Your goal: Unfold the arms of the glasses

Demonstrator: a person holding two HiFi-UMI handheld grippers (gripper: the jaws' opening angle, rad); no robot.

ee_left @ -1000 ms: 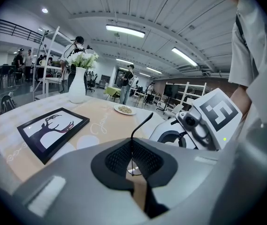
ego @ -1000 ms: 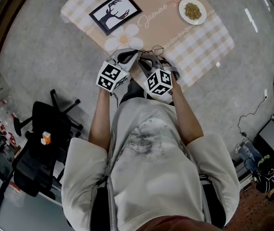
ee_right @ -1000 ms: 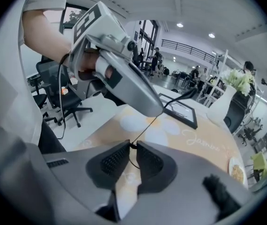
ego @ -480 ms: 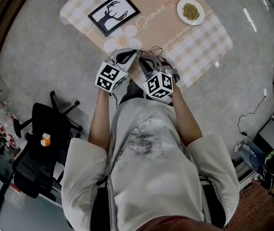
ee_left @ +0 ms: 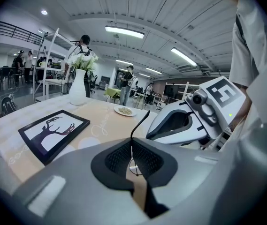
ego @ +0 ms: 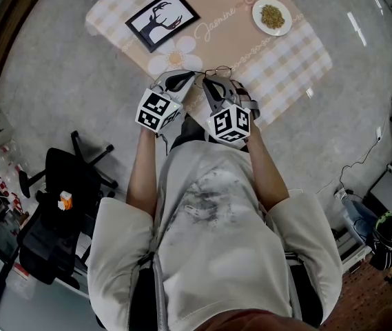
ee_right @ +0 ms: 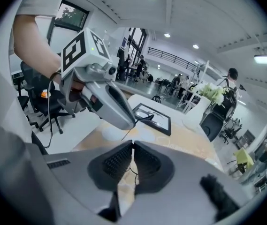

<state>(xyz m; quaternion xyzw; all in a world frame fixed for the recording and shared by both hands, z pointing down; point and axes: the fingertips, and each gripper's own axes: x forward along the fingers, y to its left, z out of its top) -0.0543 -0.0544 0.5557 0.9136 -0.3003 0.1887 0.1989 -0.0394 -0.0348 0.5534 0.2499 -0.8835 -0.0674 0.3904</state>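
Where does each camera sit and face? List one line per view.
Head view: on the head, facing steeply down at the table; torso, forearms show.
Left gripper view: on the left gripper, shut on the glasses, facing the framed picture; shirt shows.
Right gripper view: on the right gripper, jaws just closing on the glasses; forearm at left.
Shared: framed picture.

I see a peach checked tablecloth (ego: 278,54) with white flowers, a black-framed picture (ego: 163,17) (black deer on white), a white plate (ego: 273,16), dark-wired glasses (ego: 221,71), and black-and-white markers on the pale grey left gripper (ego: 194,76) and right gripper (ego: 208,83).
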